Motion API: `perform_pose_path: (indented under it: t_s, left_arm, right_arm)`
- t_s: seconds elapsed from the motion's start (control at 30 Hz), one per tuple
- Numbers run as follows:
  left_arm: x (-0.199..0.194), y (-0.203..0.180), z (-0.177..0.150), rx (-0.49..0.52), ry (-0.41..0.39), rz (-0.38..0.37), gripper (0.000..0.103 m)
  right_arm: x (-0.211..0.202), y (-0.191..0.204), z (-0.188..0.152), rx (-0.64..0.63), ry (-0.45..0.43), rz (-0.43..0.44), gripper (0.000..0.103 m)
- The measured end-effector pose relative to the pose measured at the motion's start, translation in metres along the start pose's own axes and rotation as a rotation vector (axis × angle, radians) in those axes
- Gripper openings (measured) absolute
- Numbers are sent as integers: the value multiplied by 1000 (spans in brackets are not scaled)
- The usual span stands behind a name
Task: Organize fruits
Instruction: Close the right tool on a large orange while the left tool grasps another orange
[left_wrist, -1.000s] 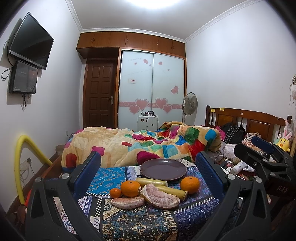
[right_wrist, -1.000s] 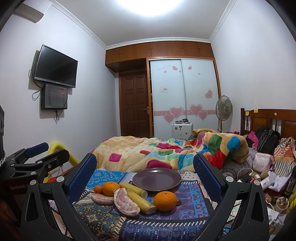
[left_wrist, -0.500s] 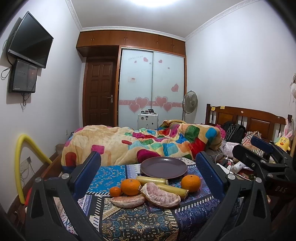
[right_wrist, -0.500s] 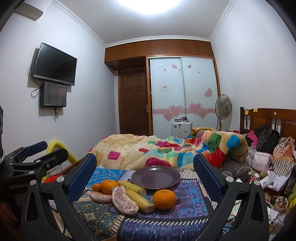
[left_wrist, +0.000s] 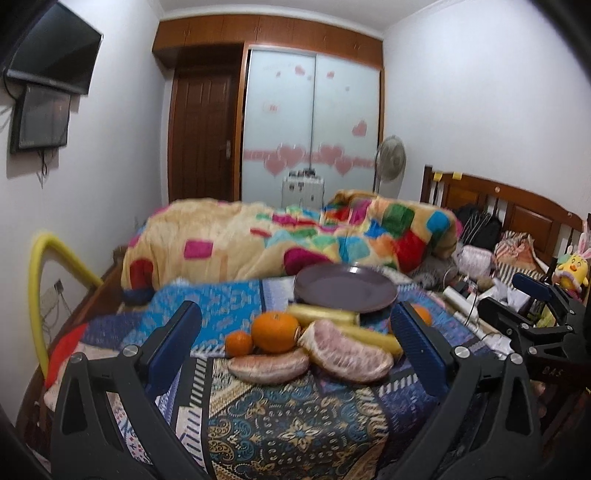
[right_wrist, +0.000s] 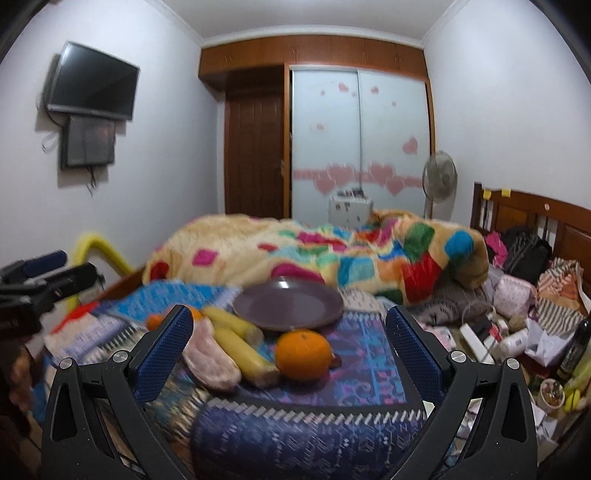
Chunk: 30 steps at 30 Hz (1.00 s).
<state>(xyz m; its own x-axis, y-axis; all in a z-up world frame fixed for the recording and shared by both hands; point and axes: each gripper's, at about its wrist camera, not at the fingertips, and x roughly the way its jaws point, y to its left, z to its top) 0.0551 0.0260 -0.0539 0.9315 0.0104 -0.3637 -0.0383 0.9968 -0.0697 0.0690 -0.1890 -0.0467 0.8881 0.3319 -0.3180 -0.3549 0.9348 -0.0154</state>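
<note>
My left gripper (left_wrist: 295, 341) hung with jaws spread wide and nothing between them — so did my right gripper (right_wrist: 288, 343). The fruit lay clustered on the patterned cloth (left_wrist: 295, 424), just in front of the bare purple plate (left_wrist: 345, 291): a big orange (left_wrist: 275, 331) beside a small one (left_wrist: 239, 343), two pomelo segments (left_wrist: 349, 354), two bananas (right_wrist: 240, 347) — and another orange (right_wrist: 303, 355) nearest my right jaws.
</note>
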Motion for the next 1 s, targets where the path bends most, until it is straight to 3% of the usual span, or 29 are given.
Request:
perform_pose_path:
  t_s: [0.27, 0.4, 0.63, 0.83, 1.0]
  left_arm:
    - [45, 22, -21, -14, 144, 24, 103]
    - [66, 35, -24, -44, 204, 11, 94]
    - [102, 39, -24, -21, 283, -14, 82]
    - [126, 33, -16, 27, 312, -36, 80]
    - [147, 32, -15, 55, 350, -41, 77]
  right_arm:
    - [43, -24, -25, 18, 168, -11, 103]
    - [59, -30, -31, 26, 226, 6, 103]
    - [79, -26, -30, -4, 254, 18, 101]
    - [97, -22, -29, -44, 286, 31, 90]
    - [109, -22, -29, -39, 325, 58, 89]
